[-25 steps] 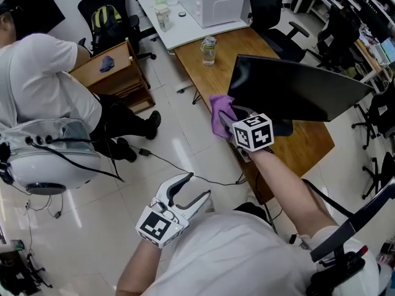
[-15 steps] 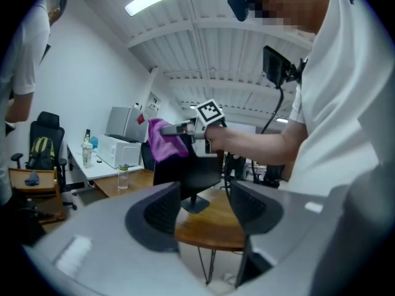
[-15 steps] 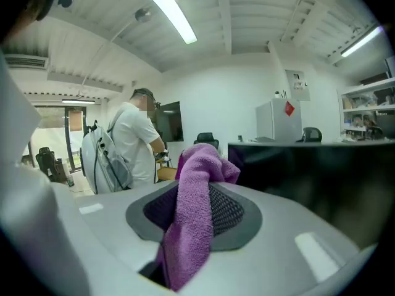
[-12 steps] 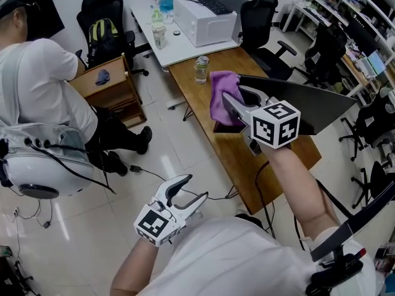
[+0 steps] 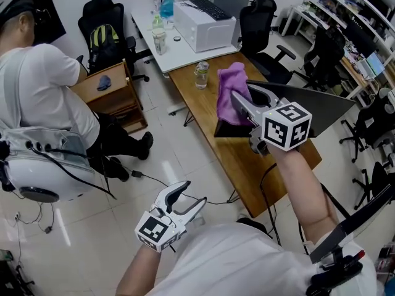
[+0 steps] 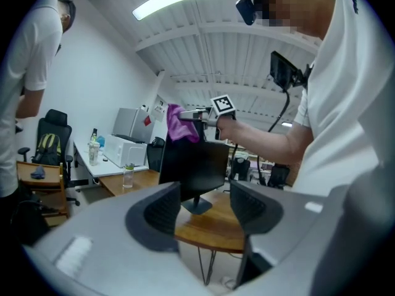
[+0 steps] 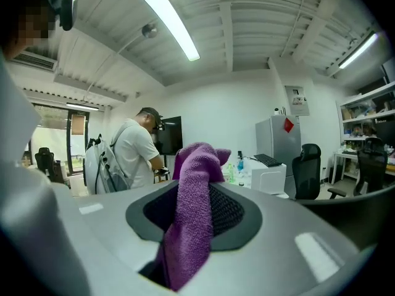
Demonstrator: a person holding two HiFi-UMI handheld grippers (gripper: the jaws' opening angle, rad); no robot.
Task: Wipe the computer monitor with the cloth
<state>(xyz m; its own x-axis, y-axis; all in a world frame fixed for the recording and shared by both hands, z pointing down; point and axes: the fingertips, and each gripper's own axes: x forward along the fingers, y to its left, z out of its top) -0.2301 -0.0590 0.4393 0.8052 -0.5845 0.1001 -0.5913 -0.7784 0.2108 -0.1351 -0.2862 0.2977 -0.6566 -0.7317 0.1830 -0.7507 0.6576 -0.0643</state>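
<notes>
The black monitor stands on a brown wooden desk, its top edge toward me; the left gripper view shows its dark screen. My right gripper is raised at the monitor's left end, shut on a purple cloth that sticks up above the screen corner. In the right gripper view the cloth hangs pinched between the jaws. My left gripper hangs low over the floor with its jaws apart and nothing between them.
A glass jar stands at the desk's far end. Behind it is a white table with a white box, keyboard and bottles. A person with a backpack stands left by a wooden cabinet. Office chairs surround the desk.
My right gripper has lifted the purple cloth from beside the monitor's lower left up to its upper left corner. The left gripper has barely shifted.
</notes>
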